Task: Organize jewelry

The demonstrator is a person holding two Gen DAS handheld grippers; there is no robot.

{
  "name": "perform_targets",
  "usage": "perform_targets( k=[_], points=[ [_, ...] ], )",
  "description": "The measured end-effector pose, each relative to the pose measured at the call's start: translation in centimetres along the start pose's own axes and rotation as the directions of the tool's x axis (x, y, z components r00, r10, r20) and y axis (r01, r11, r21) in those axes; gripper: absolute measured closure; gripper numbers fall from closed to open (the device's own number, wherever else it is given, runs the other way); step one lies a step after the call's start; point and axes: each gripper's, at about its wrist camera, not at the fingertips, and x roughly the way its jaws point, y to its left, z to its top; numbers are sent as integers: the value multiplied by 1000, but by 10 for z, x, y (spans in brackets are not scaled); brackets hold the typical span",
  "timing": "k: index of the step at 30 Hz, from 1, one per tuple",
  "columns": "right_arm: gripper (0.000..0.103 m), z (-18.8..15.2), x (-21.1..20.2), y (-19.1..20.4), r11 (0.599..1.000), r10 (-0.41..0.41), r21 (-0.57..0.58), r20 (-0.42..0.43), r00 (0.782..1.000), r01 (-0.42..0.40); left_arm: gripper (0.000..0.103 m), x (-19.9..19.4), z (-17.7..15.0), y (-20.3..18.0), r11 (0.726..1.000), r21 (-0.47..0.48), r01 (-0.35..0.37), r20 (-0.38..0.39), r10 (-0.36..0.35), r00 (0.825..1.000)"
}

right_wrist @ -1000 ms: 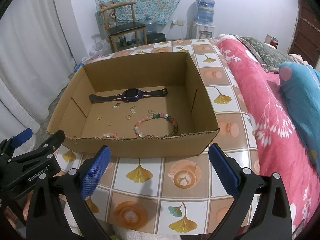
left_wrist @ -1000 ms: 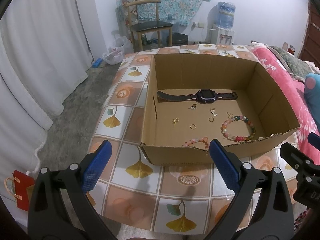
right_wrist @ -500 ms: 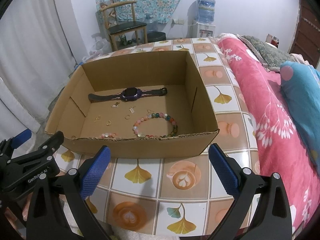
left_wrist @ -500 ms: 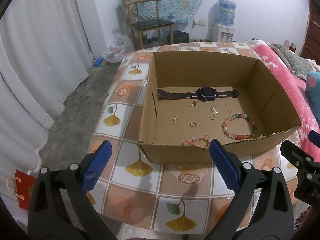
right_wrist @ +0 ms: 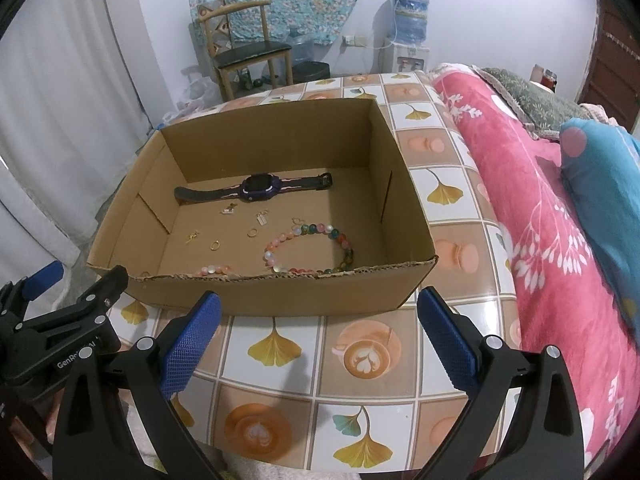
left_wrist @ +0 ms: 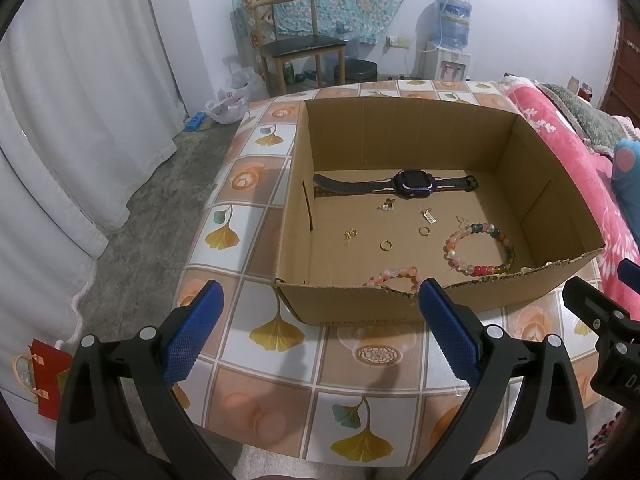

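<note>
An open brown cardboard box sits on the table covered in a tiled cloth with ginkgo leaves and coffee cups, and all the jewelry lies on its floor. A dark purple smartwatch with a long strap stretches along the far side; nearer are small gold earrings and charms, two gold rings, a multicoloured beaded bracelet to the right and a pink beaded bracelet against the near wall. The left gripper and the right gripper both hover over the near edge of the table, short of the box, jaws spread wide and empty, blue pads well apart. Compared with a second ago, both views have pulled back very slightly, so the box sits a touch farther off; the jewelry has not shifted. A pink floral bedspread lies to the right.
</note>
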Motion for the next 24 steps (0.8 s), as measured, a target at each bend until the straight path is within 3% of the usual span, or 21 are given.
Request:
perform_targets(
  k=[24],
  points=[
    [8, -3, 1, -1, 1000, 0, 4, -1, 1000, 0, 9, 0, -1, -1, 1000, 1, -1, -4, 1, 1000]
  ],
)
